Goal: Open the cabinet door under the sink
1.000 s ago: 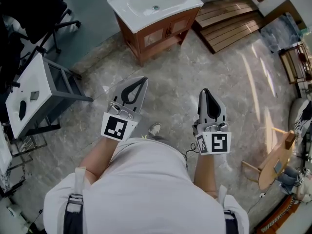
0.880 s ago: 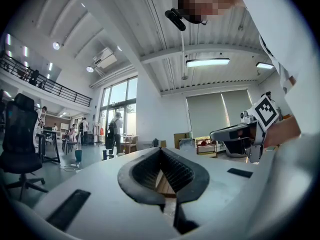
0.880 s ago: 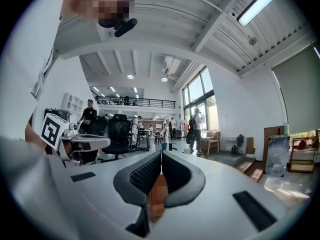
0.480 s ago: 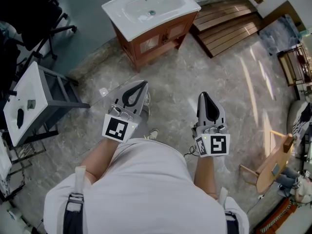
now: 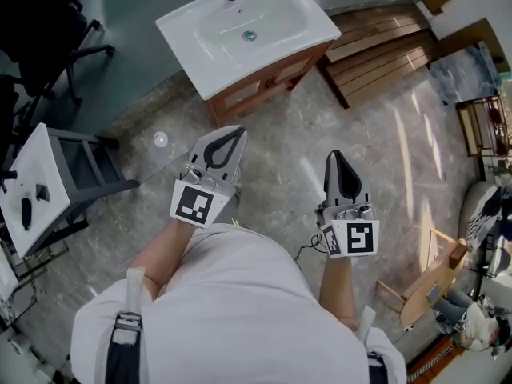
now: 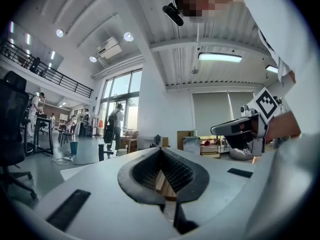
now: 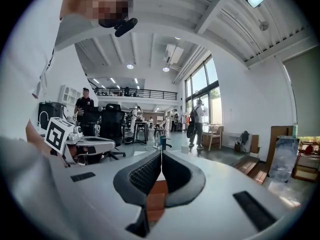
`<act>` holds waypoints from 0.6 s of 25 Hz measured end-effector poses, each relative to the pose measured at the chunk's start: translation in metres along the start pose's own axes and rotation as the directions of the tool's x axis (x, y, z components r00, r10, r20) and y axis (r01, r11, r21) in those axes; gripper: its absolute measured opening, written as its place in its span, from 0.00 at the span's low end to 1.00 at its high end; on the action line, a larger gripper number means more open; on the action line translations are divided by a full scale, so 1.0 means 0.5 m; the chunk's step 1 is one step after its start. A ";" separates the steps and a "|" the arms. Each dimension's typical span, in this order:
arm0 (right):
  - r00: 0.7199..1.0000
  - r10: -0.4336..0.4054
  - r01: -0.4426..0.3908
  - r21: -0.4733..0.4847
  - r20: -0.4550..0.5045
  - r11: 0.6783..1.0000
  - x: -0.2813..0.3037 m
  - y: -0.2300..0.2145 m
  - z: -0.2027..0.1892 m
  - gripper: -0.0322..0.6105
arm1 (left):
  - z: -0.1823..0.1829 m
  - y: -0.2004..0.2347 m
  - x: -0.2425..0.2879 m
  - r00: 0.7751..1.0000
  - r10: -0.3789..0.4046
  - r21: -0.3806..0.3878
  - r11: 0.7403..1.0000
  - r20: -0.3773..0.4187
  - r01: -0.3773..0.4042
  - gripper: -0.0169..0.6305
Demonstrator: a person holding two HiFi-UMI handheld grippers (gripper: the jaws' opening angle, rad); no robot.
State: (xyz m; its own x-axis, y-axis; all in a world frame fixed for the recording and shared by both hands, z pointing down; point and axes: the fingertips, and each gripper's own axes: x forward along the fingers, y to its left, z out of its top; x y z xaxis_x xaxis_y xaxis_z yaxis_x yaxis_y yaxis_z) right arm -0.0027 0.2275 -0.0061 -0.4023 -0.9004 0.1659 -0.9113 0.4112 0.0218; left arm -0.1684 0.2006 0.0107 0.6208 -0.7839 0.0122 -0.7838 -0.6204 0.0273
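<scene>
The sink vanity stands at the top of the head view: a white basin (image 5: 248,30) on a brown wooden cabinet whose two doors (image 5: 268,82) are closed. My left gripper (image 5: 237,132) is shut and empty, its tip pointing at the cabinet from a short way off over the floor. My right gripper (image 5: 336,154) is also shut and empty, further right and further from the cabinet. In the right gripper view the faucet (image 7: 163,143) shows just past the closed jaws (image 7: 161,155). The left gripper view has brown wood (image 6: 161,183) visible through its closed jaws (image 6: 161,150).
A white-topped grey table (image 5: 32,182) stands at the left, with a black office chair (image 5: 48,30) behind it. Wooden slats (image 5: 384,42) lie right of the vanity, and a wooden chair (image 5: 436,274) is at the far right. A small round object (image 5: 161,139) lies on the floor. People stand far off.
The vanity has come closer and slid lower in the head view as the person steps toward it. Both grippers stay shut in the same pose.
</scene>
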 end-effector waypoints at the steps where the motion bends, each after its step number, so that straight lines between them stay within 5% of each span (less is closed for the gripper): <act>1: 1.000 0.001 -0.001 -0.002 0.001 1.000 0.034 -0.011 0.010 0.10 | 0.001 0.024 0.024 1.000 0.001 -0.005 1.000 0.004 -0.001 0.04; 8: 1.000 -0.019 0.019 0.000 0.007 1.000 0.209 -0.066 0.052 0.10 | -0.018 0.145 0.157 0.999 -0.029 -0.022 0.999 -0.022 0.029 0.04; 15: 0.999 -0.051 0.051 0.015 -0.007 0.999 0.256 -0.115 0.047 0.10 | -0.034 0.166 0.239 0.997 -0.070 -0.022 0.997 -0.040 0.069 0.04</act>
State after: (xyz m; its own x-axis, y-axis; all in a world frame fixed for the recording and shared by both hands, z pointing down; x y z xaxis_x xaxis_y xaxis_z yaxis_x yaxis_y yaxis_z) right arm -0.0038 0.0852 -0.0091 -0.3547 -0.9191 0.1717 -0.9319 0.3625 0.0152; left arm -0.1591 0.0559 0.0314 0.6740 -0.7370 0.0506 -0.7387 -0.6721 0.0504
